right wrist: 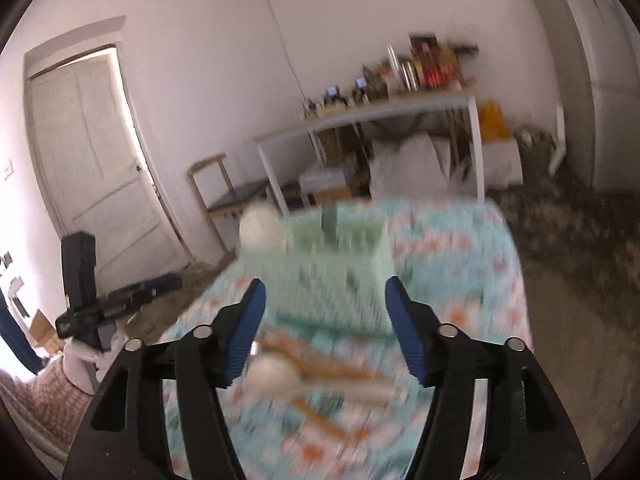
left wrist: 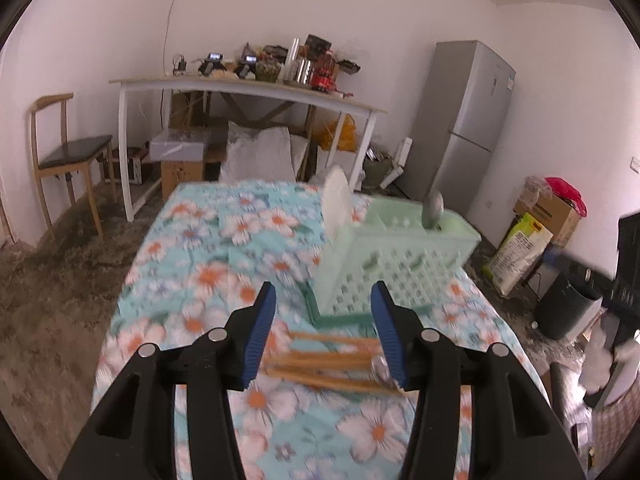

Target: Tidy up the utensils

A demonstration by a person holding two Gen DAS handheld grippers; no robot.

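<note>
Lying near the mint rack [left wrist: 392, 272] on the floral cloth [left wrist: 224, 248], wooden chopsticks [left wrist: 332, 360] show between the left gripper [left wrist: 324, 336]'s parted, empty jaws. Only the right gripper [right wrist: 324, 332], likewise agape and empty, sees a white spoon [right wrist: 276, 374]; its view is blurred.

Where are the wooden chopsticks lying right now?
In the left wrist view the wooden chopsticks lie on the floral tablecloth, just in front of the green utensil basket.
</note>
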